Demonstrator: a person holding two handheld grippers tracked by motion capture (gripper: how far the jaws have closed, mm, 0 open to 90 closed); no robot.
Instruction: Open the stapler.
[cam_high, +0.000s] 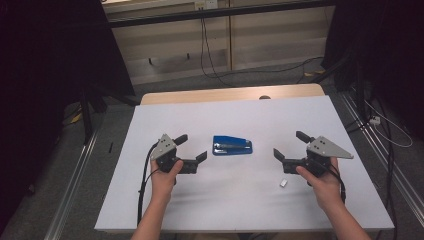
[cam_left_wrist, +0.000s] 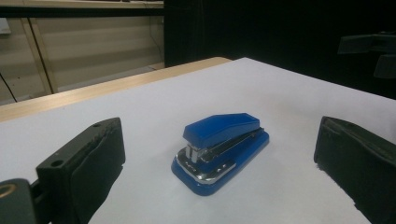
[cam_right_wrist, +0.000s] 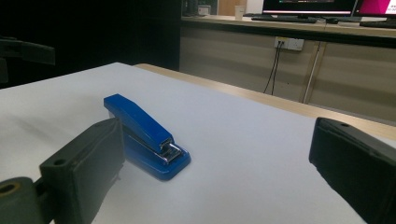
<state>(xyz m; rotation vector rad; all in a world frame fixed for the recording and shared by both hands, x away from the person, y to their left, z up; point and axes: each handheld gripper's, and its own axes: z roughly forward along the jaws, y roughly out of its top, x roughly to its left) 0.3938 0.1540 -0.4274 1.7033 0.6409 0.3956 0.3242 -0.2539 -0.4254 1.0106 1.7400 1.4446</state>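
Small blue plastic-and-metal stapler (cam_high: 232, 145) mid-table between left gripper (cam_high: 193, 148) and right gripper (cam_high: 287, 145), both with jaws spread wide and empty; likely to skid on the smooth white table (cam_high: 250, 200) if nudged from one side only.

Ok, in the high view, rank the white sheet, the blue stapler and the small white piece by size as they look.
1. white sheet, largest by far
2. blue stapler
3. small white piece, smallest

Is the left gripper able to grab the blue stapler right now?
Probably yes. The left gripper is open and faces the blue stapler, with bare white table between them and nothing in the way.
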